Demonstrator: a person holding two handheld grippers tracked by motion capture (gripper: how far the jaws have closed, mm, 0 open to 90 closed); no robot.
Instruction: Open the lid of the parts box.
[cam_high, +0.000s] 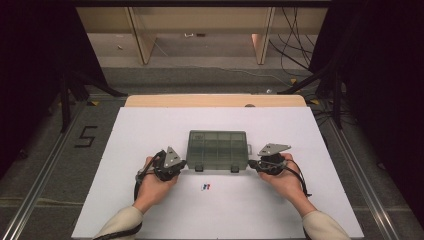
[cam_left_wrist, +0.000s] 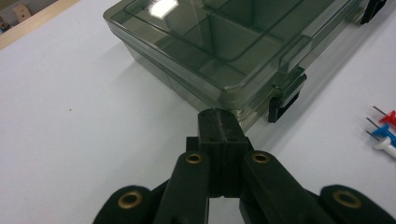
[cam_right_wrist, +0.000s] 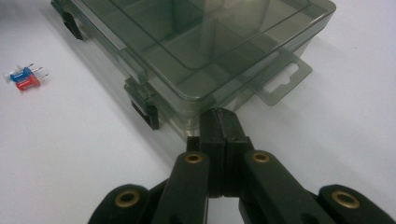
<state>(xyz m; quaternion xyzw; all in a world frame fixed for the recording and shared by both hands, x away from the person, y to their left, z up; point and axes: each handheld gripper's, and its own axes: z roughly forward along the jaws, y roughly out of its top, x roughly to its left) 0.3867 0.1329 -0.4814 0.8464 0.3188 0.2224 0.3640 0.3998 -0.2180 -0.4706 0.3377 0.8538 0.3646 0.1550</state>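
- A smoky transparent compartment box (cam_high: 218, 149) lies flat near the middle of the white table sheet (cam_high: 150, 125), lid down, inner dividers visible through it.
- Two black latches (cam_high: 199, 168) sit on the box's near edge; a hang tab (cam_right_wrist: 280, 81) projects from its right end.
- Left gripper (cam_high: 181, 164): jaws pressed fully together with nothing between them; in the left gripper view (cam_left_wrist: 218, 122) the tips are at the box's near left corner, contact not certain.
- Right gripper (cam_high: 253, 163): jaws likewise pressed together and empty; in the right gripper view (cam_right_wrist: 219, 120) the tips are at the near right corner.
- Three push pins (cam_high: 205, 187), red, blue and white, lie together on the sheet just in front of the box, between the two hands.
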